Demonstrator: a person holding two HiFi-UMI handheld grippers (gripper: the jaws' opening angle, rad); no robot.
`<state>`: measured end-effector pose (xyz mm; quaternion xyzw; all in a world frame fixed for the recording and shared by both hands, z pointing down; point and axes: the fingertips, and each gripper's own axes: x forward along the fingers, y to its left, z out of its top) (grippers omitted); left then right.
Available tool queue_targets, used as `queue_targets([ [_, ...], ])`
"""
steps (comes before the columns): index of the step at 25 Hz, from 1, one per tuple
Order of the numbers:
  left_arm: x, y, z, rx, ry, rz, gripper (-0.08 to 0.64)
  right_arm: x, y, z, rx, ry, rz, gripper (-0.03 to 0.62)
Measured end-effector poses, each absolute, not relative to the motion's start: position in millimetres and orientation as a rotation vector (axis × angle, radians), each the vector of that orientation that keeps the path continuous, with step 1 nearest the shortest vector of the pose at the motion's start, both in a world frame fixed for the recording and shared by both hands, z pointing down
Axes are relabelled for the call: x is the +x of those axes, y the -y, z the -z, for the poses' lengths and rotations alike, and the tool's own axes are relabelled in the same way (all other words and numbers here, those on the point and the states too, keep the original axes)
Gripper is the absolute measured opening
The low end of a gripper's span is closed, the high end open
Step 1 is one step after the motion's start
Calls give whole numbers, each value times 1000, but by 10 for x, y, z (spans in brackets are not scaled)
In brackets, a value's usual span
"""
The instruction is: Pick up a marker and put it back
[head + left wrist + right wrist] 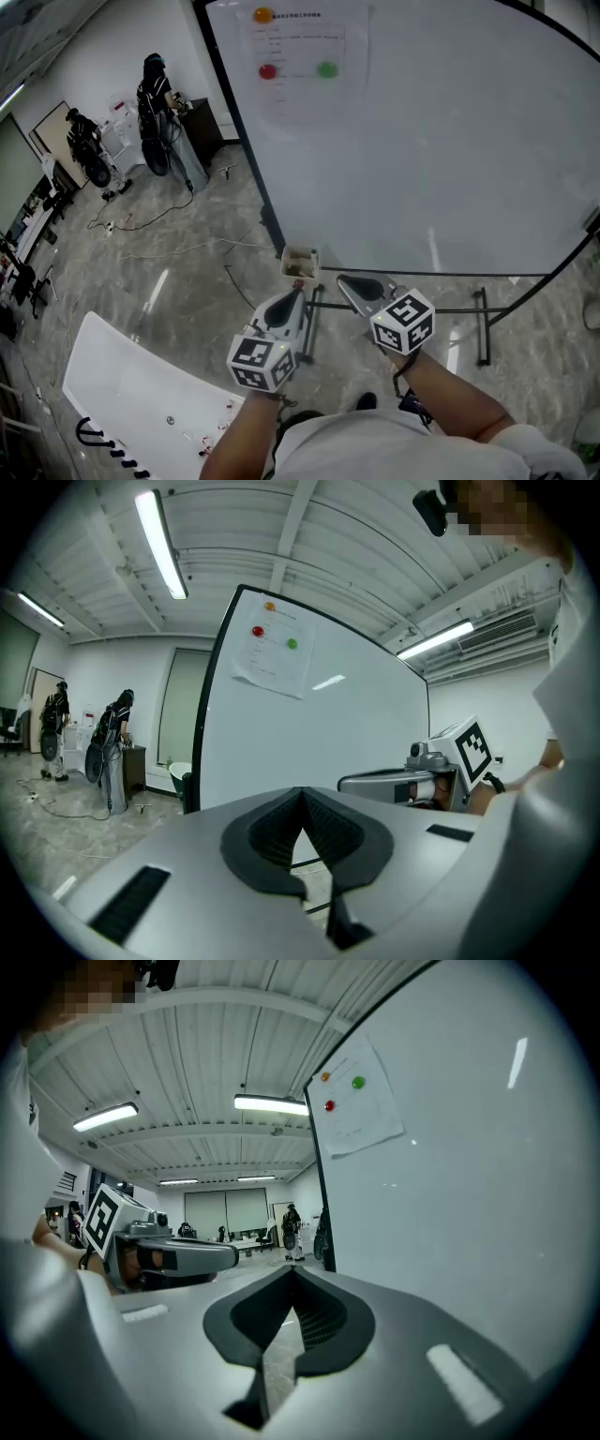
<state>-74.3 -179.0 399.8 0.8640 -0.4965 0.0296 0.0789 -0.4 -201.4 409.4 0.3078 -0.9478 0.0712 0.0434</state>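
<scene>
A small open box (300,264) hangs at the lower left corner of the big whiteboard (422,141); something red lies in it, but I cannot make out a marker. My left gripper (295,294) sits just below that box, its jaws closed together and empty (302,797). Beside it on the right, my right gripper (345,281) is shut too, with nothing between its pads (292,1277). Both point roughly level toward the board. Each gripper view shows the other gripper alongside: the right gripper (375,782) and the left gripper (197,1255).
A paper sheet (300,56) with orange, red and green magnets is stuck on the board's upper left. The board's black stand (483,328) spreads over the floor. A white table (141,394) is at the lower left. Two people (155,103) and cables are at the far left.
</scene>
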Motion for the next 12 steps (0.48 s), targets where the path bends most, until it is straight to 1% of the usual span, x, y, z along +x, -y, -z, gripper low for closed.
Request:
queue_targets([
  [12, -1053, 2686, -4716, 2487, 1402, -157, 5, -369, 3001, -5035, 884, 2775, -442, 5],
])
